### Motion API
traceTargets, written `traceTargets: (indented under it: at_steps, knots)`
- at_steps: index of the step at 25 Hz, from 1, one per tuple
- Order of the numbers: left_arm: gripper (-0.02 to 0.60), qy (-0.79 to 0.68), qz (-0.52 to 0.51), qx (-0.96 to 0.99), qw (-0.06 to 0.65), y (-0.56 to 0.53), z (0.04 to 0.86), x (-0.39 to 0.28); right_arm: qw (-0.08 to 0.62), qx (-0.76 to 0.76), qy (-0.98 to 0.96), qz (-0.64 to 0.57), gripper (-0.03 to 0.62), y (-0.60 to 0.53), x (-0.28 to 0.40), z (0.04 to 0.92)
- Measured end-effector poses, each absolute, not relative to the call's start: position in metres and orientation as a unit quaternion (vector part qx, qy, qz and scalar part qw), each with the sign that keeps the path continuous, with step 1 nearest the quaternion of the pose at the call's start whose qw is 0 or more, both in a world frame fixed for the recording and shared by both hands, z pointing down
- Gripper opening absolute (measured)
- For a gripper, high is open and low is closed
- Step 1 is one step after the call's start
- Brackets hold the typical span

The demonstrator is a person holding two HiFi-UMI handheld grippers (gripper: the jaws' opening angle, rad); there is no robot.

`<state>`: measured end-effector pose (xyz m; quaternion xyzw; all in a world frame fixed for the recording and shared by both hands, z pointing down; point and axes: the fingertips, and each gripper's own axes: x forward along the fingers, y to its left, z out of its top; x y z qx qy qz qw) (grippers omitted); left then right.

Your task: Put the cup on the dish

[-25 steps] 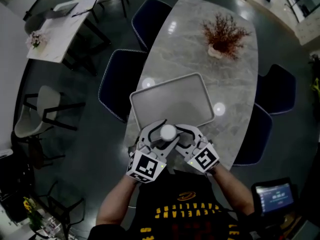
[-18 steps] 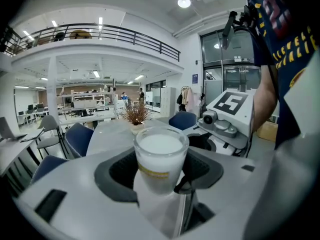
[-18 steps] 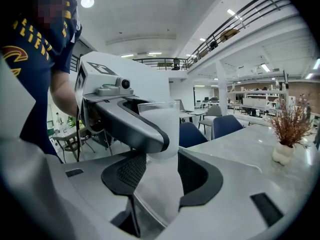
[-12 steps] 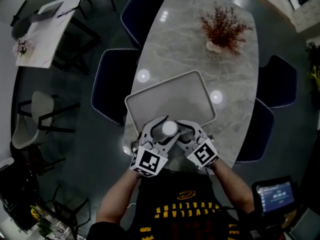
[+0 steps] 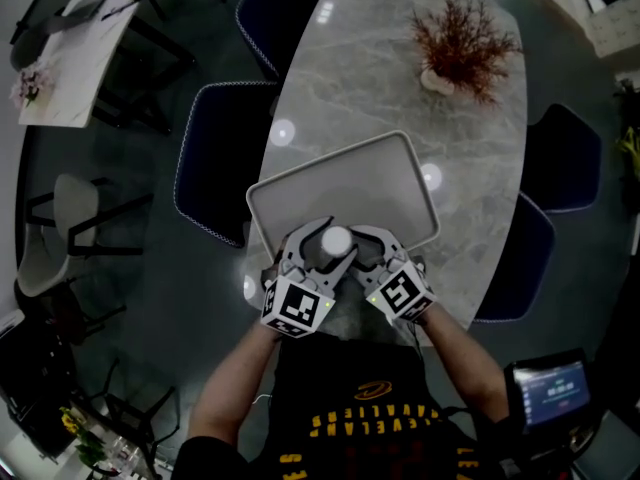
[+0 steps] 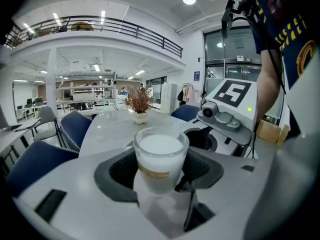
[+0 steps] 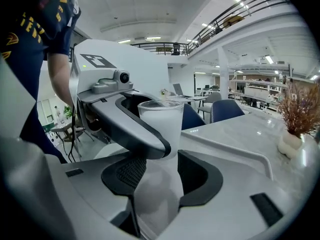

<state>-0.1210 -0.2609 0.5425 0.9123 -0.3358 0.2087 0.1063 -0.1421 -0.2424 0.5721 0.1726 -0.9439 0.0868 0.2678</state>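
A frosted white cup is held upright between both grippers at the near edge of the grey rectangular tray on the marble table. My left gripper is shut on the cup, whose rim stands above the jaws. From the other side, my right gripper is shut on the same cup, lower down. The left gripper's body crosses in front of the cup in the right gripper view. The tray's raised rim lies just beyond. The cup's base is hidden.
A dried red plant in a small white vase stands at the table's far end. Dark blue chairs flank the table. The table's near edge runs under the grippers. Another table stands at the far left.
Both grippers, still closed around the cup, have moved a little forward, from just short of the tray's near rim to above it.
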Motion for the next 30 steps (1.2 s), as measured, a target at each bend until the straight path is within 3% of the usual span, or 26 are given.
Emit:
traceTargets:
  at_steps: [20, 30]
  knots:
    - [0.261, -0.375, 0.217, 0.895, 0.108, -0.282, 0.586, -0.149, 0.354, 0.15, -0.922, 0.04, 0.184, -0.254, -0.154, 0.612]
    - [0.261, -0.388, 0.223, 0.887, 0.116, -0.285, 0.603, -0.158, 0.336, 0.17, -0.925, 0.046, 0.184, -0.258, -0.141, 0.606]
